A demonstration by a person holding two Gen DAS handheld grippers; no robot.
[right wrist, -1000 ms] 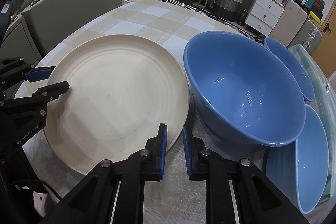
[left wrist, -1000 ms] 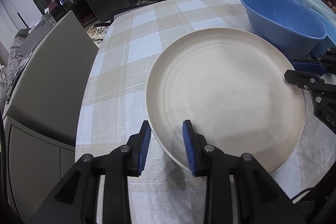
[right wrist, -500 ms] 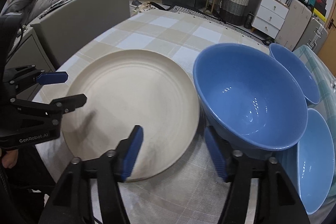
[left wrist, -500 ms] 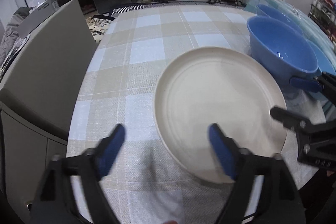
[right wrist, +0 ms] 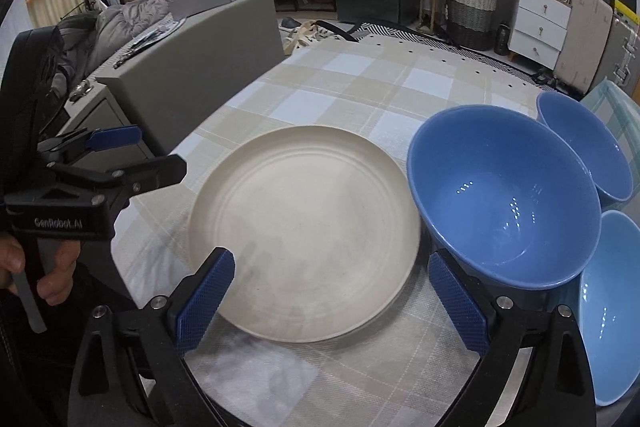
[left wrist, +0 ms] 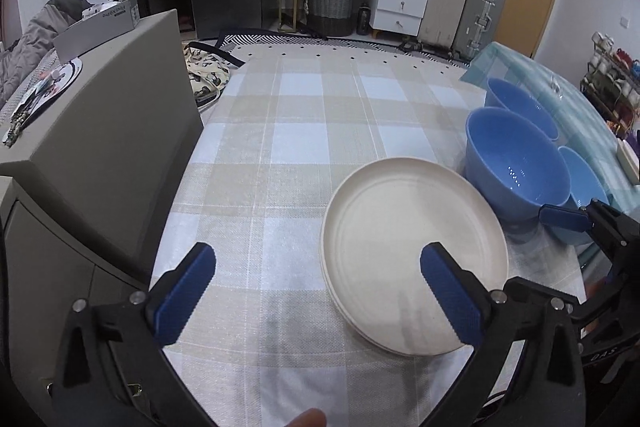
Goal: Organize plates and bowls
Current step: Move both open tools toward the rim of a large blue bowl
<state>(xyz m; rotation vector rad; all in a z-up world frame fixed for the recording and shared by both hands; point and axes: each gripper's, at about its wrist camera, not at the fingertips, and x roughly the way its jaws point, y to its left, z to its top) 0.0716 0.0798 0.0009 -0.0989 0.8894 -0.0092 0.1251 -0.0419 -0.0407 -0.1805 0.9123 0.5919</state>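
A cream plate (left wrist: 400, 239) (right wrist: 312, 203) lies flat on the checked tablecloth; its left rim shows a double edge, as if stacked on another. My left gripper (left wrist: 316, 261) hovers above the plate's near-left rim, its jaws opening wide, and nothing is held. At the near-right rim my right gripper (right wrist: 331, 263) hangs the same way, jaws opening and no pad on the plate. Right of the plate stands a large blue bowl (left wrist: 516, 167) (right wrist: 504, 195). Behind it is a smaller blue bowl (right wrist: 580, 147), and nearer me a lighter blue bowl (right wrist: 608, 307).
The checked table (left wrist: 320, 131) stretches away beyond the plate. A grey chair back (left wrist: 104, 115) stands along its left edge. A teal cloth (left wrist: 560, 95) covers the right side behind the bowls. A hand (right wrist: 52, 267) grips the left tool's handle.
Both grippers, shut on the plate's near rim a second ago, have let go, spread wide and lifted up and back. The plate stays on the table.
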